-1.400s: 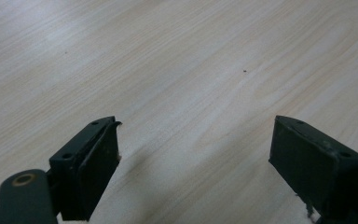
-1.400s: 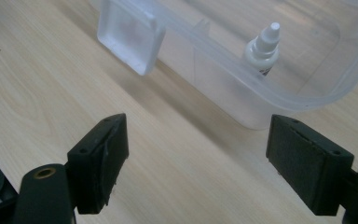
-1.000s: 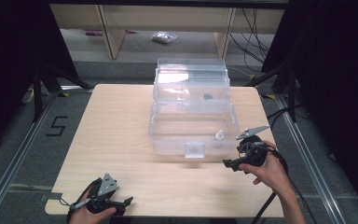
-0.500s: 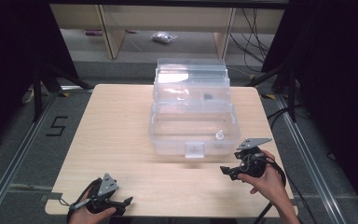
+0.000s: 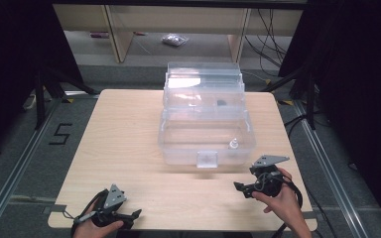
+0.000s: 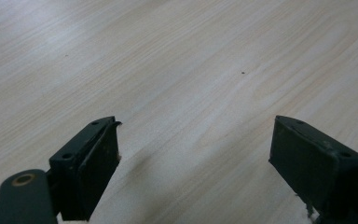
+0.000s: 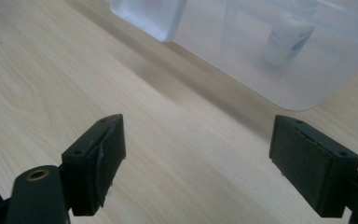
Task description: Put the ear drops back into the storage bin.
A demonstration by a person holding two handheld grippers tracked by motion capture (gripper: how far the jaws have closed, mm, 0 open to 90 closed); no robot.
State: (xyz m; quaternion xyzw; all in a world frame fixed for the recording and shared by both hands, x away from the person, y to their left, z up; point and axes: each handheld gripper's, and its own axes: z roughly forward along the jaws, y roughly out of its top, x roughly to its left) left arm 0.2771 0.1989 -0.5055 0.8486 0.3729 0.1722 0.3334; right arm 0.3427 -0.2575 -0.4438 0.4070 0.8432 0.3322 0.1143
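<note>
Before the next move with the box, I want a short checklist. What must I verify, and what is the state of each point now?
1. Right tool open with nothing in it: ok, its jaws stand wide apart over bare wood.
2. Left tool open with nothing in it: ok, same.
3. Clear plastic box open: ok, the lid stands up at the back.
4. Small white bottle inside the box: ok, upright near the front right corner.
5. Small dark thing farther back in the box: cannot tell what it is.
6. Path from the right tool to the box front: ok, bare table between them.
</note>
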